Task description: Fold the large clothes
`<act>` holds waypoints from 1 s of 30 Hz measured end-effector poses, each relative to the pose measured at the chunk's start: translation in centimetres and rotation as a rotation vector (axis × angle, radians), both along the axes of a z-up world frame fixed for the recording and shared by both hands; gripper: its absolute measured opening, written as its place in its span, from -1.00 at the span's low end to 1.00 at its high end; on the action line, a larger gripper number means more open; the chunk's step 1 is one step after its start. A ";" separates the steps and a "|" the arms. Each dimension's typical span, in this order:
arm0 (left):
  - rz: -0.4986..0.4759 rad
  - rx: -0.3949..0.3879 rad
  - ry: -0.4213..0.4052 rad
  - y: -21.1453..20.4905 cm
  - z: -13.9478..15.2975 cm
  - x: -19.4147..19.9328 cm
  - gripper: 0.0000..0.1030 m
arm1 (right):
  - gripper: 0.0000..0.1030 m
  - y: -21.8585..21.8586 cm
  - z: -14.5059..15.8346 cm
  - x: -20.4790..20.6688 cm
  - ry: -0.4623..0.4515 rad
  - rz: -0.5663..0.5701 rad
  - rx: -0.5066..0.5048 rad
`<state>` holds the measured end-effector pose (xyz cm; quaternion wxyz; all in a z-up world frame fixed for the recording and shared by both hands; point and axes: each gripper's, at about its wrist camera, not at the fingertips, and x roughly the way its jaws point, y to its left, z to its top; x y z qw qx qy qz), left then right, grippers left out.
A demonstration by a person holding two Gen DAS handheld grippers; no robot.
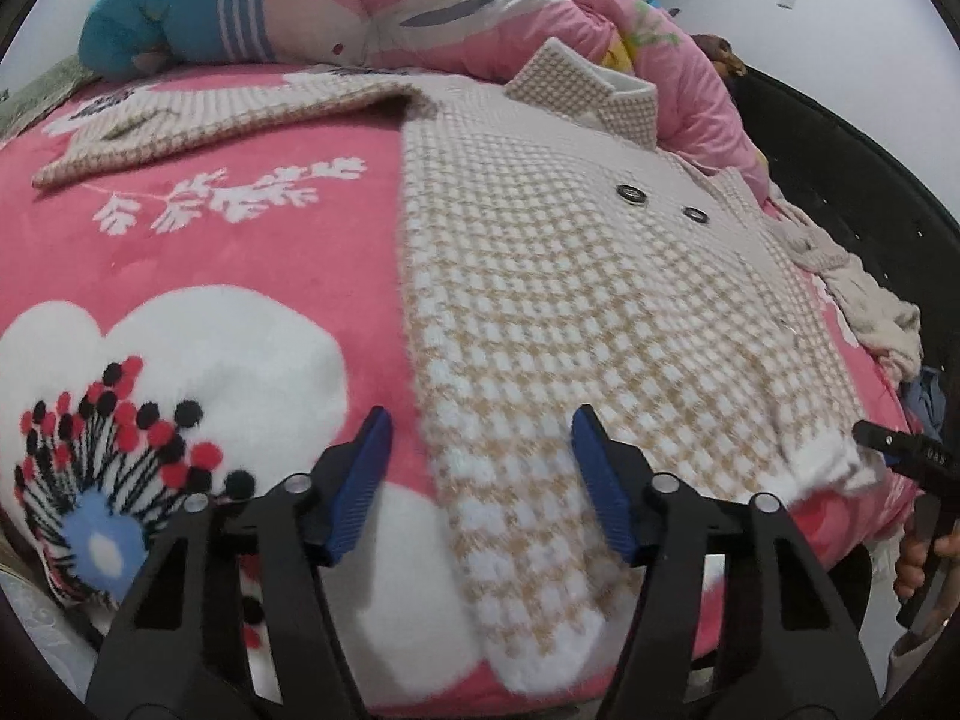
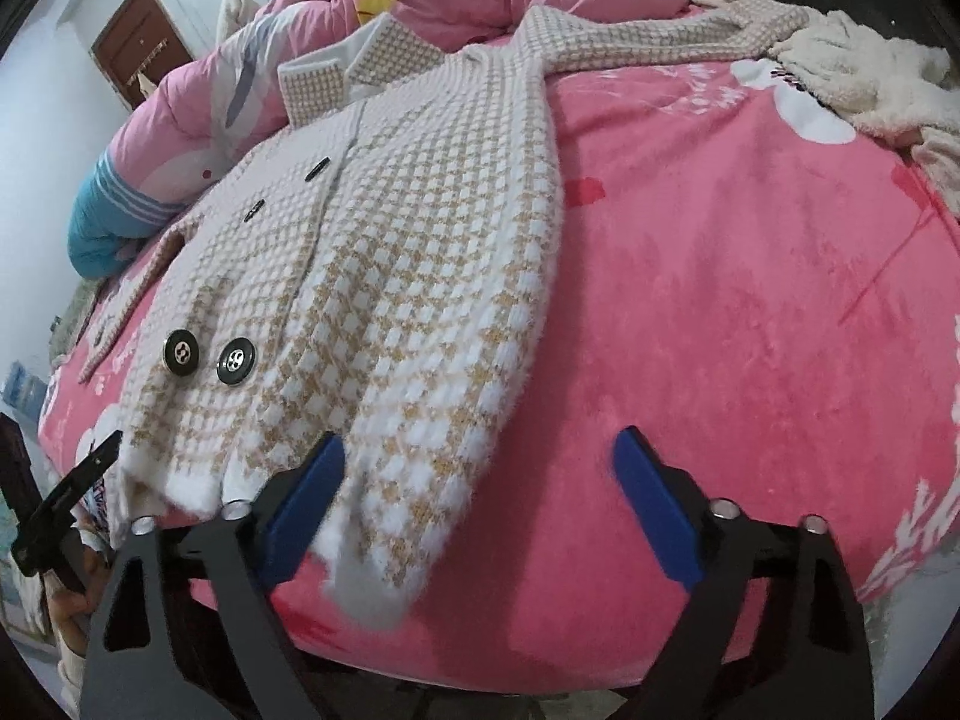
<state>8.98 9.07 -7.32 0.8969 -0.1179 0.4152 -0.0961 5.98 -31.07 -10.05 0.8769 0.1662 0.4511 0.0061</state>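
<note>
Blue-padded fingers of the left gripper (image 1: 480, 468) stand wide apart at the near edge of the bed, empty, straddling the bottom hem corner of a thick, fuzzy cream-and-tan houndstooth knit coat (image 1: 570, 276). On the other side, the right gripper (image 2: 480, 498) is just as widely spread and holds nothing; its left pad sits right beside the coat's opposite hem corner, perhaps brushing it, though the blur makes that hard to judge.

This coat lies buttoned and face up on a plush pink blanket with white flowers (image 2: 720, 300), collar toward a heaped pink quilt (image 1: 420, 12), both sleeves stretched outward. Large black buttons (image 2: 234, 360) run down its front.

It looks heavy for a garment, soft and floppy, with a fleecy surface that should grip well, not slide. Pinching the thick white hem corners, or the sleeve cuffs, seems the surest hold; a mid-panel grab would likely only bunch the knit.
</note>
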 end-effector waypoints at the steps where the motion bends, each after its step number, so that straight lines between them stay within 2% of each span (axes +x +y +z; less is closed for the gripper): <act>1: 0.005 -0.010 -0.002 0.2 -0.1 0.2 0.07 | 0.39 -0.1 -0.1 0.2 0.002 -0.007 0.005; 6: 0.015 -0.039 0.003 0.6 -0.2 0.6 -0.04 | 0.13 -0.2 -0.4 1.3 0.022 -0.028 0.000; 8: 0.005 -0.045 0.013 0.7 0.0 0.3 -0.11 | -0.08 0.4 0.0 0.9 0.027 -0.007 -0.006; 12: -0.012 -0.122 0.042 1.5 -0.4 -0.3 -0.13 | -0.42 1.3 -0.1 -0.1 0.028 0.017 -0.053; 14: -0.009 -0.121 0.051 1.4 -0.5 -0.1 -0.13 | -0.50 1.8 -0.2 -0.2 0.019 0.018 -0.088; 16: 0.008 -0.104 0.057 1.2 -0.4 0.4 -0.21 | -0.78 2.3 0.5 0.0 0.000 0.024 -0.123; 17: 0.019 -0.062 0.061 0.8 -0.2 0.7 -0.39 | -0.81 2.3 0.9 0.0 -0.014 0.030 -0.135; 18: 0.017 -0.043 0.061 0.6 0.0 0.7 -0.48 | -0.82 2.3 1.6 -0.1 -0.030 0.034 -0.148; 19: 0.015 -0.030 0.058 0.5 0.3 0.7 -0.69 | -0.83 2.3 2.4 -0.2 -0.051 0.037 -0.165; 20: 0.014 -0.008 0.052 0.3 1.0 0.6 -0.82 | -0.84 2.2 3.7 -0.5 -0.085 0.035 -0.186; 25: -0.001 0.112 -0.064 0.1 5.8 -1.3 -0.85 | -0.87 0.3 9.6 -2.1 -0.208 0.038 -0.222; 30: -0.044 0.174 -0.113 -0.3 9.1 -3.5 -0.86 | -0.87 0.1 12.2 -4.2 -0.253 0.077 -0.267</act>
